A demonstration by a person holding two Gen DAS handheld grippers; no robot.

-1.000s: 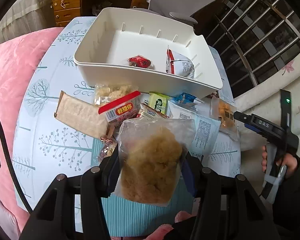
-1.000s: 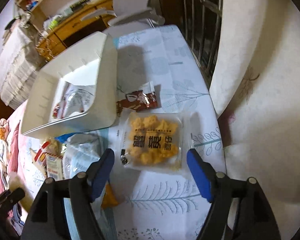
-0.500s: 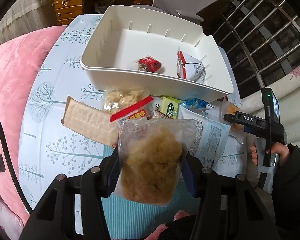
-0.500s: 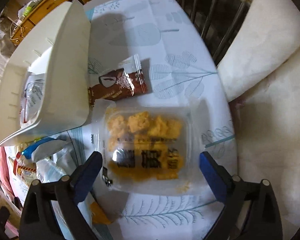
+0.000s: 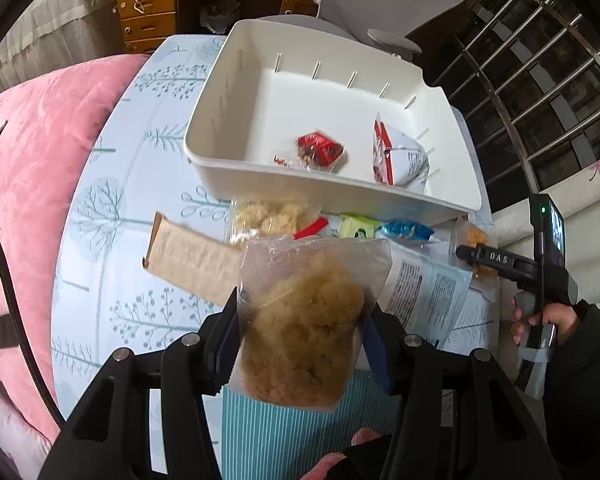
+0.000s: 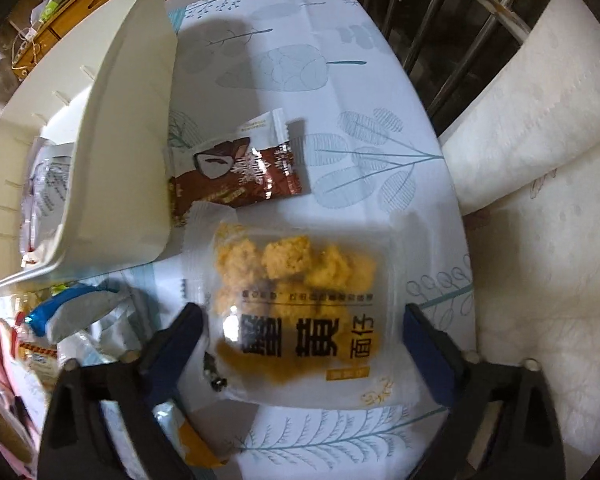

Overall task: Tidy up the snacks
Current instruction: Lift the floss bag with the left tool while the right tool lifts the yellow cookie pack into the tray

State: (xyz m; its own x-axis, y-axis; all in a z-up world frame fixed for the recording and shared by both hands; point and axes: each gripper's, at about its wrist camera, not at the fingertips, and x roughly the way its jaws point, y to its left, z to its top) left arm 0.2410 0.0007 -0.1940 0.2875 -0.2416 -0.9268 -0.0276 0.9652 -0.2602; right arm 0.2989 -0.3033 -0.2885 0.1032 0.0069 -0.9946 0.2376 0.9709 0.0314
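Snacks mostly on counter, loose pile near white bin. My left hand-held gripper clenched on clear bag of tan floss, held above pile. My right hand-held gripper released, jaws just narrowing, pads straddling clear pack of yellow puffs without touching. Brown wrapper just beyond, touching bin wall.

a table under a pale cloth printed with trees carries 1 white bin; beside the bin lie a brown wrapper, a clear yellow-snack pack and a tan packet.
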